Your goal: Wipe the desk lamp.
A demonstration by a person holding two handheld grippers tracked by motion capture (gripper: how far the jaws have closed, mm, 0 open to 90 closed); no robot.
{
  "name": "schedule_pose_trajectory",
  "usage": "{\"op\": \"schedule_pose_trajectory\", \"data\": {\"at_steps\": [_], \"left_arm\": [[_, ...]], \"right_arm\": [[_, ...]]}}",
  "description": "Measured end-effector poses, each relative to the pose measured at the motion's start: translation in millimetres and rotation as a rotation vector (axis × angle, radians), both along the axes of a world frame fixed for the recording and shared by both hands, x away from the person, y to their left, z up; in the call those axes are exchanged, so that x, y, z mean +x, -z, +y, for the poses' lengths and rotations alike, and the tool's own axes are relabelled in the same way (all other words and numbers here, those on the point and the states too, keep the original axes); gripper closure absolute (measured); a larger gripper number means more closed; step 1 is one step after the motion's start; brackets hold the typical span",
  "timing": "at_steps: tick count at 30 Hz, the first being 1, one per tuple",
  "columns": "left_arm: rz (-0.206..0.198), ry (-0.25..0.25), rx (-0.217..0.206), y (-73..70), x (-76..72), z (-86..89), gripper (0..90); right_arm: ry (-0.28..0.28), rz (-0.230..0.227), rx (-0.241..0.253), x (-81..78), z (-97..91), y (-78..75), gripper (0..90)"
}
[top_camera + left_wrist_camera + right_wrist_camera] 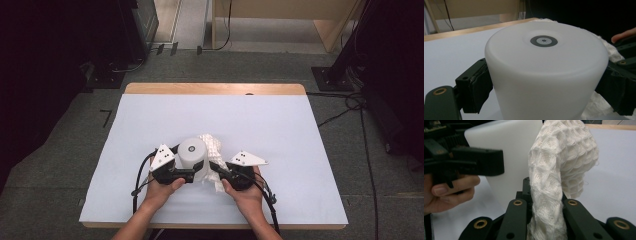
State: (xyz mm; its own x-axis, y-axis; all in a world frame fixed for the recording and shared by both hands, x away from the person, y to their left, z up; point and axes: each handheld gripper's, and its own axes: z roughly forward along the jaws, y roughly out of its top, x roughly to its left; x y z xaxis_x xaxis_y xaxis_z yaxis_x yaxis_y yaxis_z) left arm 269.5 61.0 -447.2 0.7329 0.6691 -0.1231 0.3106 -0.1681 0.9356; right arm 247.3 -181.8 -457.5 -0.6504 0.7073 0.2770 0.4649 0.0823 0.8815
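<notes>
A white, upside-down cup-like cylinder [192, 152] stands on the white sheet near the front of the table. My left gripper [194, 167] is shut on it, with its pads [480, 87] pressed against both sides of the cylinder [544, 70]. A white waffle-weave cloth [212, 142] lies bunched against the cylinder's right side. My right gripper [214, 166] is shut on this cloth [559, 170], which rises from between the jaws and curls over to the right. The right gripper view has the cylinder [509, 145] just behind the cloth, one left-gripper jaw [481, 162] across it, and the left hand [449, 192].
The white sheet [250, 115] covers a wooden table whose bare far edge [215, 89] shows at the back. Black cables trail from both grippers toward the front edge. Dark equipment and cables stand on the floor around the table.
</notes>
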Motion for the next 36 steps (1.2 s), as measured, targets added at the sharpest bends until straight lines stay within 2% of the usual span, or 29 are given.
{"op": "schedule_pose_trajectory", "data": {"at_steps": [6, 11, 13, 18, 22, 27, 32, 36], "left_arm": [[-0.001, 0.018, 0.036, 3.6, -0.7, -6.2, 9.2], [0.000, 0.029, 0.022, 1.4, -2.1, -7.1, 9.2], [-0.002, 0.029, 0.007, -1.2, -1.5, -4.3, 9.2], [-0.005, 0.013, -0.025, -6.7, 1.3, 3.7, 9.2], [-0.009, 0.014, -0.025, -7.1, 2.4, 5.7, 9.2], [-0.010, 0.031, 0.019, -2.4, 1.0, -1.6, 9.2], [-0.008, 0.046, 0.030, -0.2, -0.3, -7.5, 9.2], [-0.019, 0.044, 0.032, -1.2, -0.7, -7.4, 9.2]], "right_arm": [[-0.001, -0.023, 0.022, -1.2, -4.9, -10.6, 79.9], [0.003, -0.042, 0.042, -3.8, -8.5, -19.4, 79.9], [0.002, -0.041, 0.031, -3.2, -7.6, -17.4, 79.9], [-0.014, 0.009, -0.002, 0.7, -0.7, -3.2, 79.9], [-0.022, 0.028, -0.019, 2.2, 3.4, 3.2, 79.9], [0.001, 0.005, 0.002, 0.1, 0.0, -5.1, 79.9], [0.014, -0.043, 0.031, -3.4, -7.4, -19.1, 79.9], [0.014, -0.049, 0.039, -3.9, -9.3, -21.5, 79.9]]}}
